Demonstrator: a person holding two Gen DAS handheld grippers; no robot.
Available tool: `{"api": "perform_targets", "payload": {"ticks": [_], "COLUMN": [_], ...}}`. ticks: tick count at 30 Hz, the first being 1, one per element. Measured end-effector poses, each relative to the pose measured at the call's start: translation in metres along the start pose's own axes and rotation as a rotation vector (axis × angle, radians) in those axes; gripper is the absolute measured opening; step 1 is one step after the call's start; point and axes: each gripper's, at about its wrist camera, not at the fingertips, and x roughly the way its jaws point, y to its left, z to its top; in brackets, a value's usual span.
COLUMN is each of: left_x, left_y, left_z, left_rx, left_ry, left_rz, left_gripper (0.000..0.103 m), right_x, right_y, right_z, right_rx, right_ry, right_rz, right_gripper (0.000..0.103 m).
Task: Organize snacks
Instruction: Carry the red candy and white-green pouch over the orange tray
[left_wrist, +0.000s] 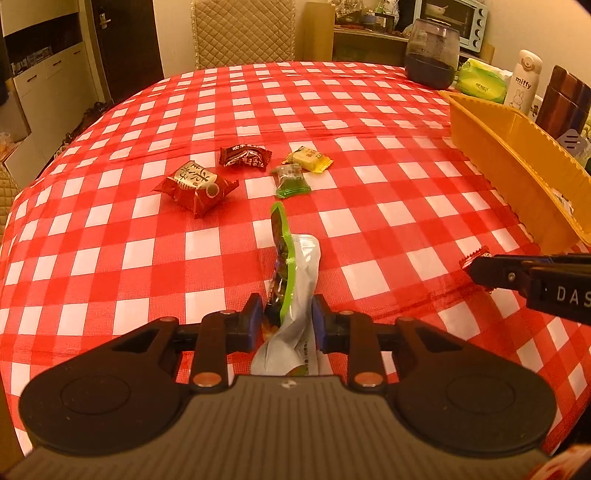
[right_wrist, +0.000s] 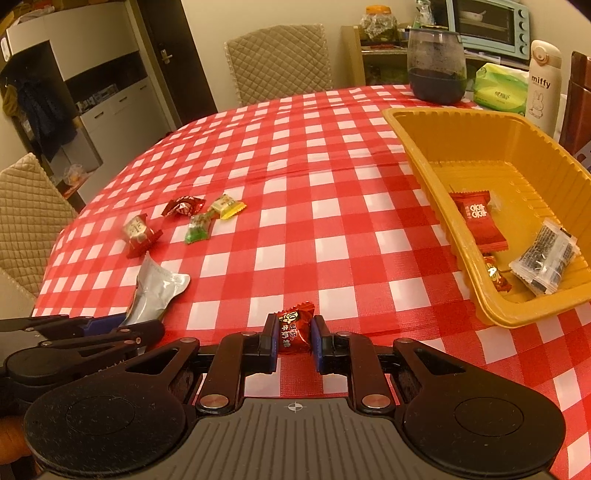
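Left gripper (left_wrist: 288, 317) pinching limp silver pouch (left_wrist: 295, 295) mid-body — flopping; right gripper (right_wrist: 294, 341) clamping small red candy (right_wrist: 295, 328) — light, crinkly.

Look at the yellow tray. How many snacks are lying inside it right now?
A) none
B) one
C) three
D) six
C: the right wrist view shows three snacks in the yellow tray: a flat red packet, a clear packet with dark print, and a small red candy near the front wall.
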Motion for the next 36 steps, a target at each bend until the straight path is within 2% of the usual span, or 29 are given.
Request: {"api": "perform_targets", "payload": {"ticks": [8,21,36], "left_x": [-0.022,-0.074,-0.108], "left_y": [0.003,-0.015,-0.047], "left_z": [0.004,0.010,0.015], "left_rx": [-0.050,-0.075,-0.037], "left_ry": [-0.024,-0.068,-0.119], "left_rz": [-0.022,-0.036,-0.085], "left_gripper": [0.024,0.024,0.024], "right_x": [-0.016,-0.073,-0.116], "right_y": [0.005,0.013,-0.005], "right_z": [0.003,0.003,-0.003], "right_rx": [-0.009,-0.017,0.007], "right_ry": [-0.025,-0.106,-0.152], "right_rz": [0.004,0.007,-0.027], "right_gripper": [0.018,0.018,0.018]}}
